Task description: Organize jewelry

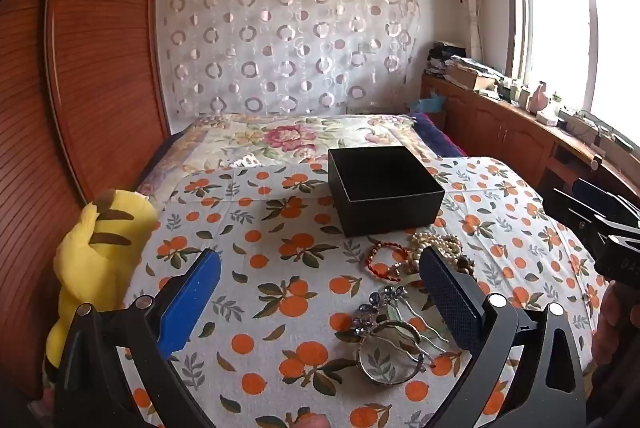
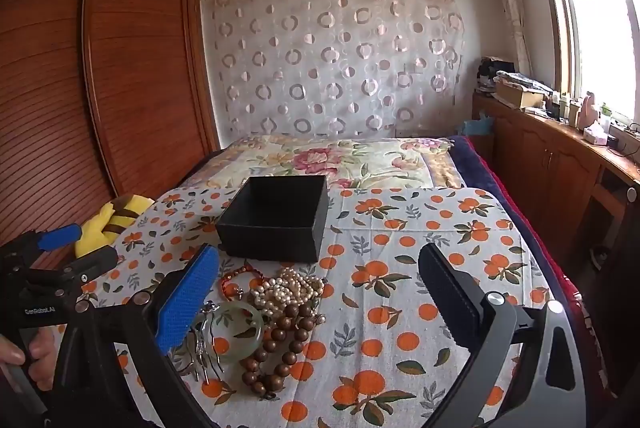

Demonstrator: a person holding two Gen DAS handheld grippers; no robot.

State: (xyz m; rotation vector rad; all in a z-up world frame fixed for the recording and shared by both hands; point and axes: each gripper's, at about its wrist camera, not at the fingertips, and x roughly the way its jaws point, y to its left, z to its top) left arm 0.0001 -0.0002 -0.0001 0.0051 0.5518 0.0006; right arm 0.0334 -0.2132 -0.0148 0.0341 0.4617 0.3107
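Note:
An open, empty black box (image 1: 384, 188) (image 2: 276, 216) stands on the orange-print cloth (image 1: 280, 268). In front of it lies a jewelry pile: red cord bracelet (image 1: 380, 260) (image 2: 234, 278), pearl necklace (image 1: 436, 244) (image 2: 288, 288), pale jade bangle (image 1: 390, 356) (image 2: 240, 332), jewelled hair comb (image 1: 384, 304) (image 2: 200, 344), brown wooden bead string (image 2: 280, 348). My left gripper (image 1: 320, 264) is open and empty above the cloth, left of the pile. My right gripper (image 2: 320, 260) is open and empty, hovering above and right of the pile. Each gripper shows at the edge of the other's view.
A yellow striped plush toy (image 1: 96, 252) (image 2: 114, 220) lies at the cloth's left edge by the wooden wardrobe (image 1: 80, 68). The floral bedspread (image 1: 288, 136) stretches behind the box. A wooden cabinet (image 2: 552, 164) with clutter runs along the right under the window.

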